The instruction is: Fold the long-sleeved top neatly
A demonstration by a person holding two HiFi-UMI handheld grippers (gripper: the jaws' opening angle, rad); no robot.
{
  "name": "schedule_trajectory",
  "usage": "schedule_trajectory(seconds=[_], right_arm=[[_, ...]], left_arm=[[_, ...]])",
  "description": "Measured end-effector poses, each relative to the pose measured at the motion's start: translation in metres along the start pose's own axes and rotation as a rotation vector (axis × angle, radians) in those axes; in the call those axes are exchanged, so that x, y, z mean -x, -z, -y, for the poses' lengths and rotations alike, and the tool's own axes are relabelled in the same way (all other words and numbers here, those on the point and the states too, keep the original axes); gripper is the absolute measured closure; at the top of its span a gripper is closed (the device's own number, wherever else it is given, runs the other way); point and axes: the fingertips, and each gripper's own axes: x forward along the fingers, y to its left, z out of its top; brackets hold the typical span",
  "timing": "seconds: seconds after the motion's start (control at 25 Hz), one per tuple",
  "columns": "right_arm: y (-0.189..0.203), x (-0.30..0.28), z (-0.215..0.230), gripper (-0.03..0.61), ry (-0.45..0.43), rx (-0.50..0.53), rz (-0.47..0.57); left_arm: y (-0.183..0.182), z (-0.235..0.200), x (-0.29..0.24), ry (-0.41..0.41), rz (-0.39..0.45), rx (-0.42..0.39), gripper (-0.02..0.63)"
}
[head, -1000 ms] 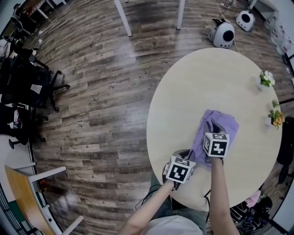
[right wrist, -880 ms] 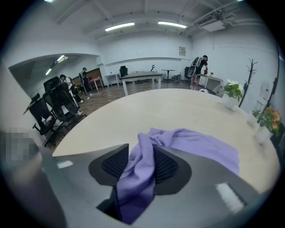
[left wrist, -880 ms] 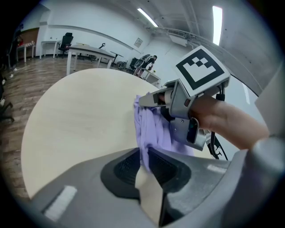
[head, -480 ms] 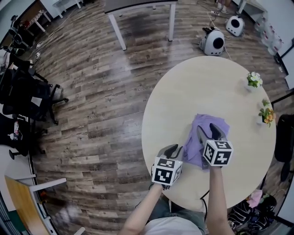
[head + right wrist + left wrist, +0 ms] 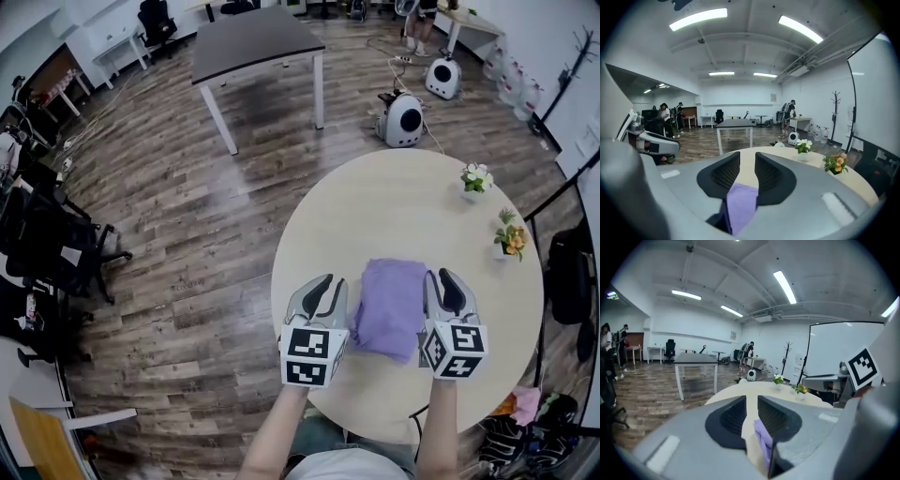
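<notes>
The purple long-sleeved top (image 5: 389,305) lies folded into a flat rectangle on the round beige table (image 5: 403,202). My left gripper (image 5: 323,281) hangs above the table just left of it, my right gripper (image 5: 448,277) just right of it. Neither touches the cloth. The left gripper (image 5: 751,401) has opened a little and its jaws stand apart with nothing pinched; the top (image 5: 762,439) shows below through the gap. The right gripper (image 5: 747,161) has just been closing after a wide opening, and its jaws still stand apart and empty, with the top (image 5: 740,204) beneath them.
Two small flower pots (image 5: 476,178) (image 5: 511,239) stand at the table's far right. Beyond are a dark table (image 5: 253,42), a white round device (image 5: 403,117) on the wood floor, office chairs (image 5: 47,234) at left and a dark bag (image 5: 567,277) at right.
Both grippers have let go of the top, risen off it and moved apart to its two sides. The top has gone from a bunched heap to a flat fold.
</notes>
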Motion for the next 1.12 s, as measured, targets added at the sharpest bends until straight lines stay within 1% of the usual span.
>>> schedule_trajectory(seconds=[0.08,0.24,0.44,0.56,0.8,1.0,1.12], right_arm=[[-0.013,0.016,0.009,0.472,0.021,-0.003,0.045],[-0.035,0.042,0.026,0.505,0.066,0.008,0.122],[-0.053,0.071,0.046,0.538,0.128,0.016,0.192],[-0.061,0.084,0.056,0.552,0.152,0.017,0.223],[-0.068,0.102,0.062,0.554,0.182,-0.009,0.266],[-0.069,0.11,0.064,0.554,0.181,-0.013,0.281],[-0.07,0.114,0.066,0.554,0.18,-0.023,0.289]], left_arm=[[-0.026,0.003,0.006,-0.008,0.06,-0.02,0.428],[-0.07,0.007,0.016,-0.025,0.16,-0.057,0.434],[-0.104,0.017,0.027,-0.04,0.241,-0.088,0.446],[-0.115,0.025,0.033,-0.044,0.272,-0.097,0.457],[-0.126,0.036,0.042,-0.046,0.298,-0.121,0.499],[-0.127,0.042,0.045,-0.061,0.307,-0.143,0.502],[-0.127,0.042,0.048,-0.065,0.308,-0.133,0.503]])
